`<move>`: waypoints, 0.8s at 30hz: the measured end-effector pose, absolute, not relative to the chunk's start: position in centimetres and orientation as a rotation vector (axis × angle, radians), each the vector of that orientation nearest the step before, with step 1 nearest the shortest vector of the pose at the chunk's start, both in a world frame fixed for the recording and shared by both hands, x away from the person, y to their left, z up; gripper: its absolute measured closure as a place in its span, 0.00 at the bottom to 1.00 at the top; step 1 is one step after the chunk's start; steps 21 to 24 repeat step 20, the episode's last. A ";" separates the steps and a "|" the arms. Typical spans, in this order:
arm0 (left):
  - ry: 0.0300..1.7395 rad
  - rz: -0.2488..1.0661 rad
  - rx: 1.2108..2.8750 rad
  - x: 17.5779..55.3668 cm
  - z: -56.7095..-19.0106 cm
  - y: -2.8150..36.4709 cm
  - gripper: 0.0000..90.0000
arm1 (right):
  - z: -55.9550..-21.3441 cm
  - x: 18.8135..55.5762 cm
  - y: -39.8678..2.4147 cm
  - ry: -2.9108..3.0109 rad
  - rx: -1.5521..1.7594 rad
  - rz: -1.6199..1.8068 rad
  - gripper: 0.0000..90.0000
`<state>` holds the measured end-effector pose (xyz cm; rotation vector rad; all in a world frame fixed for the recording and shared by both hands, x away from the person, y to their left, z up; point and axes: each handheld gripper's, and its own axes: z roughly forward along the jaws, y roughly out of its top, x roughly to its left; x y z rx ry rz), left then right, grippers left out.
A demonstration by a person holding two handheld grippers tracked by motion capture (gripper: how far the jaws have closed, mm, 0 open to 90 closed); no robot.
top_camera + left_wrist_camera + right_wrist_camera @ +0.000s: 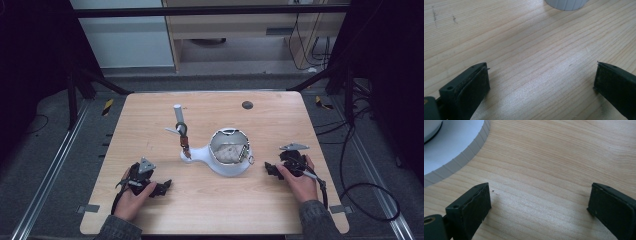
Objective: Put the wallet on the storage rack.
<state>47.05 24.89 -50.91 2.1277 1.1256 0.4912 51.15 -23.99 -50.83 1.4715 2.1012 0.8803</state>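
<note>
The wooden table (150,115) has plenty of bare surface: its far half holds little beyond a small dark round mark (247,105) near the far edge, and wide strips of wood lie free along the left and right edges. The left gripper (162,187) rests on the near left part of the table in the person's left hand (131,197), well apart from the near edge and from the white device; in the left gripper view its jaws stand wide apart over bare wood with nothing between them. The right gripper (270,170) lies at the near right, held by the right hand (299,182), just beside the device; its jaws are likewise spread wide and hold nothing. The white device (227,155) sits near the table's middle, between the two grippers. It has a round, ribbed base, an open bowl-like top with pale grey contents inside, and a white arm running left to a small foot. From that foot a thin stem (183,132) rises, brown low down and capped with a white cylinder.
</note>
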 end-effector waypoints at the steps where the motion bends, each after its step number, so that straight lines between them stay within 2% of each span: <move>1: 1.124 0.490 2.130 47.1 -50.9 24.9 0.00 | -50.8 51.2 -24.0 2.101 1.471 0.880 0.05; 24: 1.132 0.498 2.125 48.9 -50.9 25.0 0.00 | -51.2 49.6 -23.5 2.063 1.454 0.889 0.03</move>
